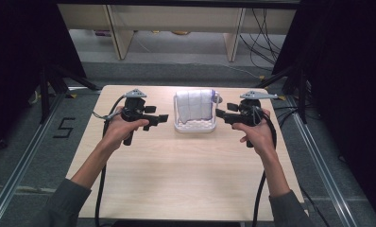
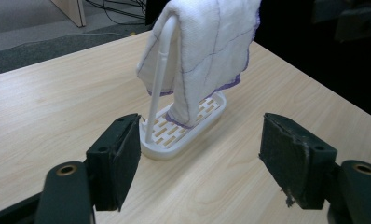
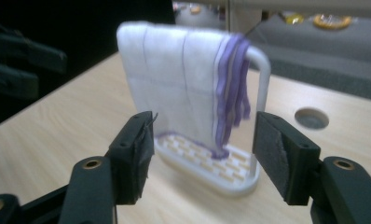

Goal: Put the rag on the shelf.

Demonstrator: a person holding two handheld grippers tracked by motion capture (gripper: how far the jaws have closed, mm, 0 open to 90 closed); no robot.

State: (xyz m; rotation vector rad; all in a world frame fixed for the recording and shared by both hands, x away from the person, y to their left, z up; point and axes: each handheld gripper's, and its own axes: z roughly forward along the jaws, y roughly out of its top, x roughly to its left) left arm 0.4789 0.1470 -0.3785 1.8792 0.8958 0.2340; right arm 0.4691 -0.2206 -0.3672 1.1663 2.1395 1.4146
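A white plastic rack [image 1: 194, 126] with a slotted base stands at the middle back of the wooden table [image 1: 186, 175]. A white cloth [image 1: 194, 105] with purple edging hangs over its arch. My left gripper [image 1: 165, 118] hovers just left of the rack, pointing at it, open and empty. My right gripper [image 1: 218, 113] is just right of the rack, also pointing at it, open and empty. In the left gripper view the rack [image 2: 161, 74] and cloth [image 2: 207, 46] stand beyond the open left gripper [image 2: 200, 140]. In the right gripper view the cloth [image 3: 174, 79] and rack base [image 3: 211, 170] sit just ahead of the open right gripper [image 3: 202, 144].
A round cable hole [image 3: 312, 118] is in the tabletop beyond the rack. Wooden shelf legs [image 1: 120, 33] and loose cables [image 1: 264, 33] lie on the floor behind the table. Black curtains flank both sides. The near half of the table is bare wood.
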